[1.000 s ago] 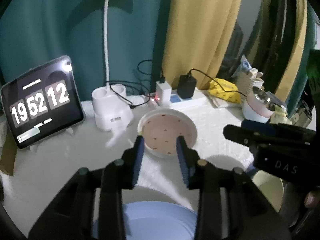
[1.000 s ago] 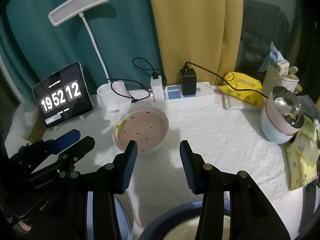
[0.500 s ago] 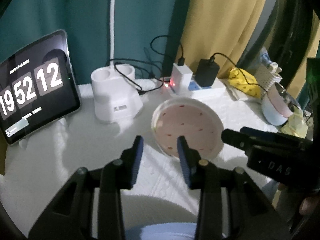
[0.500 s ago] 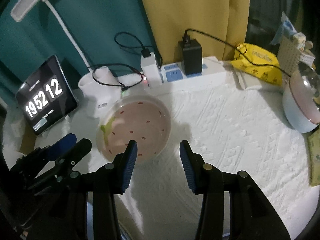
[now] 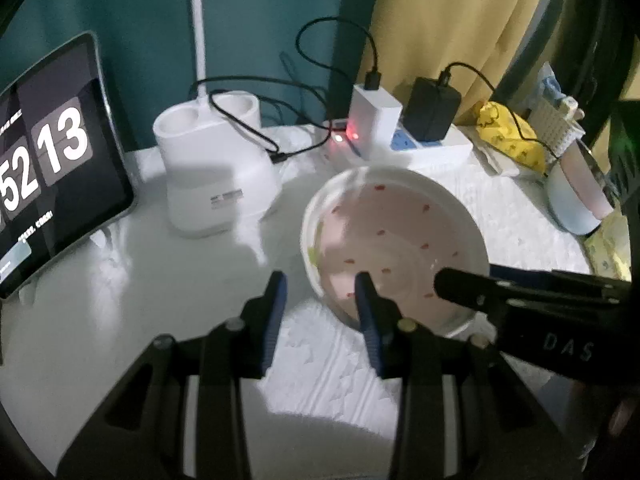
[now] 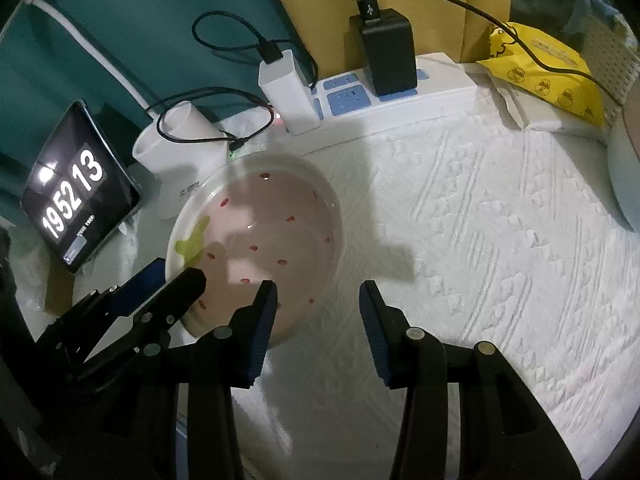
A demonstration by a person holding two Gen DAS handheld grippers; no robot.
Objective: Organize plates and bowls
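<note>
The pink speckled bowl (image 6: pixel 276 240) sits on a white textured cloth (image 6: pixel 480 240), in front of the lamp base (image 5: pixel 212 176) and power strip (image 6: pixel 400 100). Left gripper (image 5: pixel 320 292) and right gripper (image 6: pixel 318 300) both gape empty, apparently straddling opposite rims. A clock tablet (image 6: pixel 76 188) leans left; open cloth lies right. Teal and yellow curtains close the back.

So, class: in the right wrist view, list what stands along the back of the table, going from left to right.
Tablet clock → white lamp base → white charger → black charger on the power strip → yellow packet.
</note>
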